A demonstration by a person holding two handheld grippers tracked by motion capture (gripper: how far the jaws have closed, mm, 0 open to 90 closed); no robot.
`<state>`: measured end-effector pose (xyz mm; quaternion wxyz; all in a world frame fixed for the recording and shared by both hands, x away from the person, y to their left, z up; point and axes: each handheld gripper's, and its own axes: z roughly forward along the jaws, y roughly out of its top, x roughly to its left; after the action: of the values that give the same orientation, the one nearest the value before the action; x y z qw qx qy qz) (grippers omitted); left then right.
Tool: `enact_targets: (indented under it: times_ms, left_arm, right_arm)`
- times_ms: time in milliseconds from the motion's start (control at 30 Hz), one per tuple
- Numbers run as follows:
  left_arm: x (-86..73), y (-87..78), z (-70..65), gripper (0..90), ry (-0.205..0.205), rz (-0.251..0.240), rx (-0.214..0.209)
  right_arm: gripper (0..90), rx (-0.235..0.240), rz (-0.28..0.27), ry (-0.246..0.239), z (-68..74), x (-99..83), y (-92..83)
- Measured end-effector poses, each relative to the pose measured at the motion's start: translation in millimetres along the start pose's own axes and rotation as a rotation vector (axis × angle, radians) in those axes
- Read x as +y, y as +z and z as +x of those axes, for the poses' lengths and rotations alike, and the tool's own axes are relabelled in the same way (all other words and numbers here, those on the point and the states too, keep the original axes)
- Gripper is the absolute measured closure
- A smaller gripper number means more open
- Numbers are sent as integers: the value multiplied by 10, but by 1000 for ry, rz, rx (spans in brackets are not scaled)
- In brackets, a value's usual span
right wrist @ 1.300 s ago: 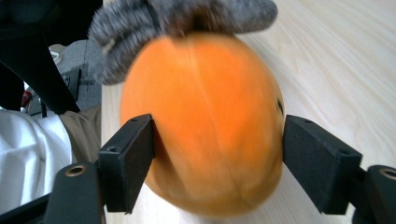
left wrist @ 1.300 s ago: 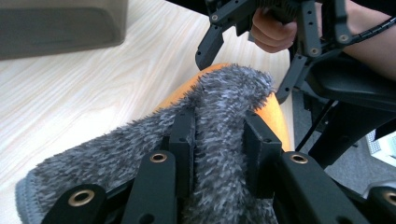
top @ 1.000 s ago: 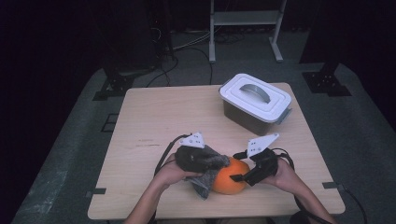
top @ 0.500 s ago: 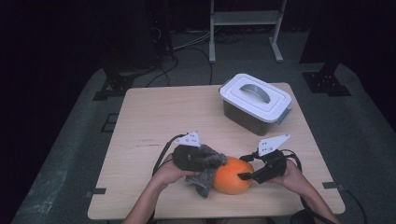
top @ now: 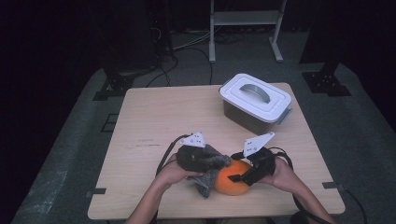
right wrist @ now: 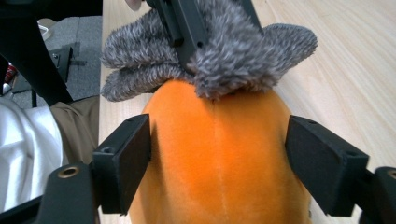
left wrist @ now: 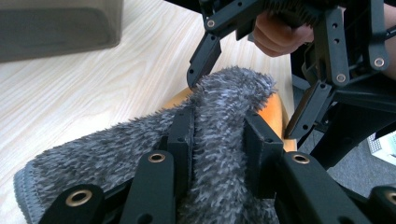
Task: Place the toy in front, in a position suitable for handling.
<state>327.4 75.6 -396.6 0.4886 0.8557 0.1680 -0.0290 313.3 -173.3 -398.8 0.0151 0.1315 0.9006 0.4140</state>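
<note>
An orange plush ball (top: pixel 231 181) lies near the table's front edge with a grey fuzzy cloth (top: pixel 208 163) draped over its left side. My left gripper (left wrist: pixel 219 126) is shut on a fold of the grey cloth (left wrist: pixel 224 93), with the orange ball (left wrist: pixel 275 112) just beyond. My right gripper (right wrist: pixel 217 158) straddles the orange ball (right wrist: pixel 215 140). Its jaws have just been opening, and the right pad (right wrist: pixel 322 158) stands slightly off the plush. The grey cloth (right wrist: pixel 233 51) sits on top of the ball. From above, the right gripper (top: pixel 240 177) reaches in from the right.
A grey box with a white lid and handle (top: pixel 255 100) stands at the back right of the wooden table (top: pixel 163 116). Cables trail from both grippers. A metal frame (top: pixel 245 18) and cords lie on the floor beyond the table.
The right gripper pulled back to the right, then slid left again around the orange ball. The left gripper and the cloth have stayed put.
</note>
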Motion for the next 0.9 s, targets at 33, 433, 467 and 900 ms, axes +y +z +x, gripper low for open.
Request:
enact_targets:
  times_ms: [33, 433, 467, 900]
  left_arm:
    - [-11, -10, 2, 673, -4, -3, 0]
    - [-60, -54, 21, 672, -11, -25, -15]
    - [-61, -51, 20, 672, -11, -24, -15]
    - [-74, 53, 11, 672, -22, -19, -35]
  right_arm:
    - [242, 1, -2, 0, -2, -10, 12]
    - [349, 32, -61, 21, -77, -302, -73]
    - [350, 34, -70, 22, -83, -327, -81]
    - [232, 28, -35, 104, -133, -361, -201]
